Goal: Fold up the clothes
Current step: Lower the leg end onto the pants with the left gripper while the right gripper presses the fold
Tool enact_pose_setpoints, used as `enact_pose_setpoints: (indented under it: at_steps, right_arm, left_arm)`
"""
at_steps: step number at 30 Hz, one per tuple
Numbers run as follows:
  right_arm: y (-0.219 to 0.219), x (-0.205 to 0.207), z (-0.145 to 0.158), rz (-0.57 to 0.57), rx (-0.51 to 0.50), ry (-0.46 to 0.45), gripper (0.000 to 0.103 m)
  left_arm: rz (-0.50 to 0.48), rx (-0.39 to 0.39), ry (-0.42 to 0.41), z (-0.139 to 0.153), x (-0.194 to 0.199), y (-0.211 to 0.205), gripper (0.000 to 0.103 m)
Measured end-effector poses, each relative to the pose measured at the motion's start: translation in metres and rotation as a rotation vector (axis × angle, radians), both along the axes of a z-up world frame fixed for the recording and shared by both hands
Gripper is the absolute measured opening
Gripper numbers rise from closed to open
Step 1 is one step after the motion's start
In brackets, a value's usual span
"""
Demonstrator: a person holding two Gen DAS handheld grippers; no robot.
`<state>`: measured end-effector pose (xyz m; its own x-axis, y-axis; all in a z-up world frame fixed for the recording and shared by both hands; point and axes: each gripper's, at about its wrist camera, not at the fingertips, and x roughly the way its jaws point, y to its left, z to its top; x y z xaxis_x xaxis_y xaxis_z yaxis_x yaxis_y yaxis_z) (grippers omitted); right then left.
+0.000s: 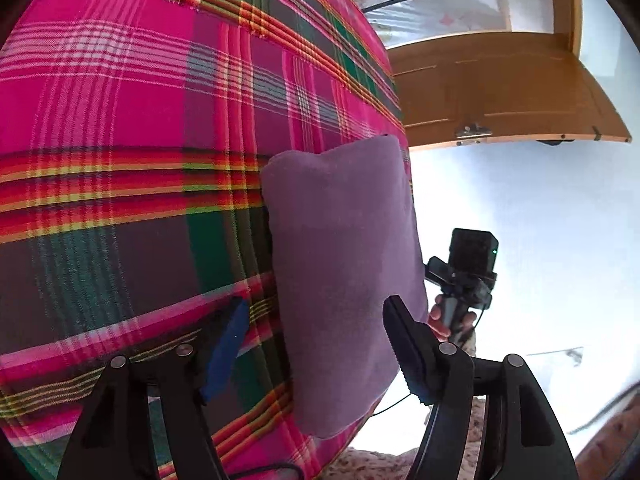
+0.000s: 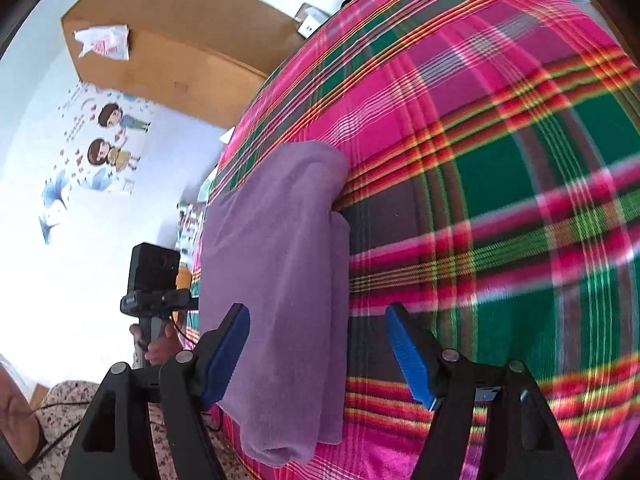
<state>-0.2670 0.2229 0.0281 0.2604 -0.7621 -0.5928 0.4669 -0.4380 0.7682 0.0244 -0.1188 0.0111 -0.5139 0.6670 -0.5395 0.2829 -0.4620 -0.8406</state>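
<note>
Plaid blanket (image 1: 120,160) under folded purple cloth (image 2: 276,280); left gripper (image 1: 316,344) and right gripper (image 2: 320,348) both agape.

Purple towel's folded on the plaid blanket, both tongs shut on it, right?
Not quite. The towel is folded on the plaid blanket, but both tongs are open, not shut on it. The right wrist view shows the right tongs spread wide; the left wrist view shows the left tongs open too.

Left gripper (image 1: 316,344), right gripper (image 2: 320,350): jaws apart
</note>
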Motion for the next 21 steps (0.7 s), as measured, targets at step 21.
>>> enact_pose_setpoints:
  at_steps: [21]
  right_arm:
    - [0.001, 0.009, -0.010, 0.170, -0.011, -0.074, 0.070]
  left_arm:
    - [-0.107, 0.063, -0.011, -0.005, 0.010, 0.001, 0.072]
